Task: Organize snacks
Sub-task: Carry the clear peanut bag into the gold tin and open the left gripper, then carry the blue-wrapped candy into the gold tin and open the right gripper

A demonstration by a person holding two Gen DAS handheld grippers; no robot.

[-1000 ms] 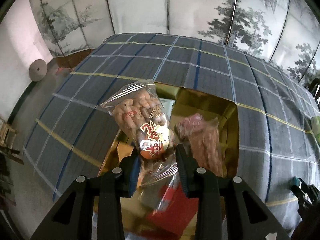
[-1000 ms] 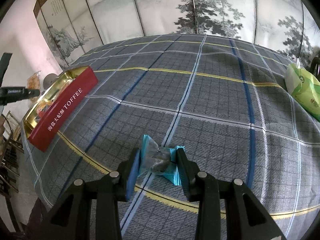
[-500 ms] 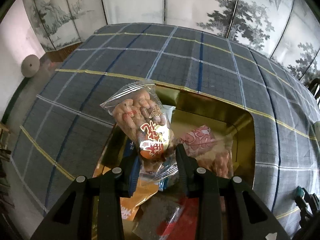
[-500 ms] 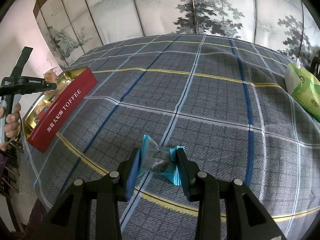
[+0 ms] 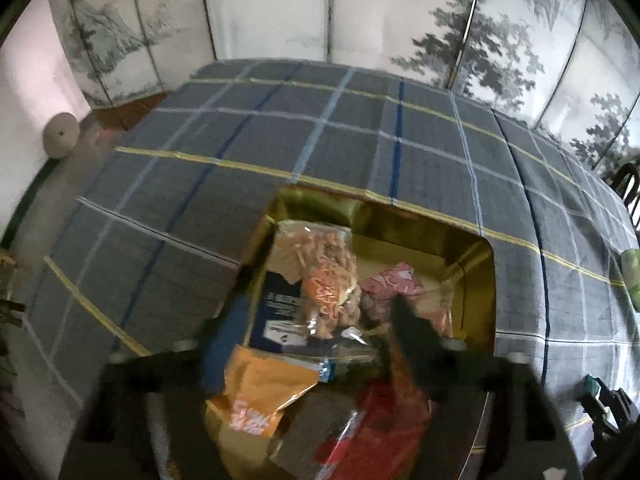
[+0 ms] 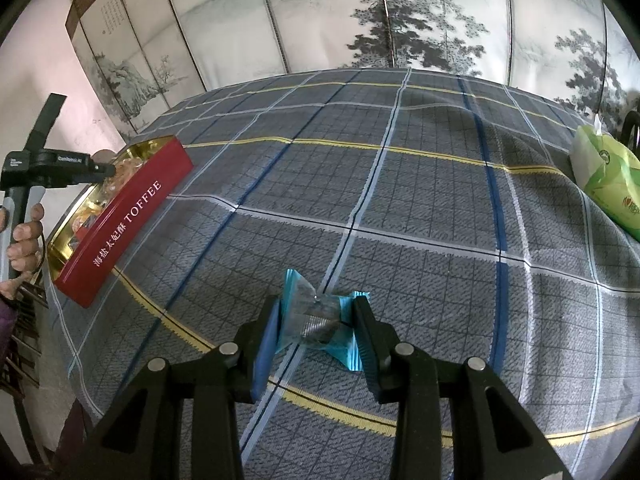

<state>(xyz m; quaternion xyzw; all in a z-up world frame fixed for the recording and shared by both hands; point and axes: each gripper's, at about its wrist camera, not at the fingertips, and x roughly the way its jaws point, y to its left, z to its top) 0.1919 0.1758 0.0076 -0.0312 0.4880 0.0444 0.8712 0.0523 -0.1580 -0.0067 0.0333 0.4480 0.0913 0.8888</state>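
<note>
Plaid cloth (image 6: pixel 400 208); left gripper (image 5: pixel 316 320) fingers just parted, seemingly freeing peanut bag (image 5: pixel 324 280).

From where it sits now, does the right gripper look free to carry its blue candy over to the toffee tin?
Probably yes. The right gripper is shut on the blue candy, and only bare plaid cloth lies between it and the toffee tin. The left gripper sits over the tin and may crowd the drop.

The left gripper (image 5: pixel 316 320) hangs blurred over the gold tin (image 5: pixel 486 276), its jaws having just been opening, no longer pressing the clear peanut snack bag (image 5: pixel 324 276) that lies between and beyond them. An orange packet (image 5: pixel 260 396) sits below its left finger, a pink packet (image 5: pixel 394 282) just ahead of the right finger.
</note>
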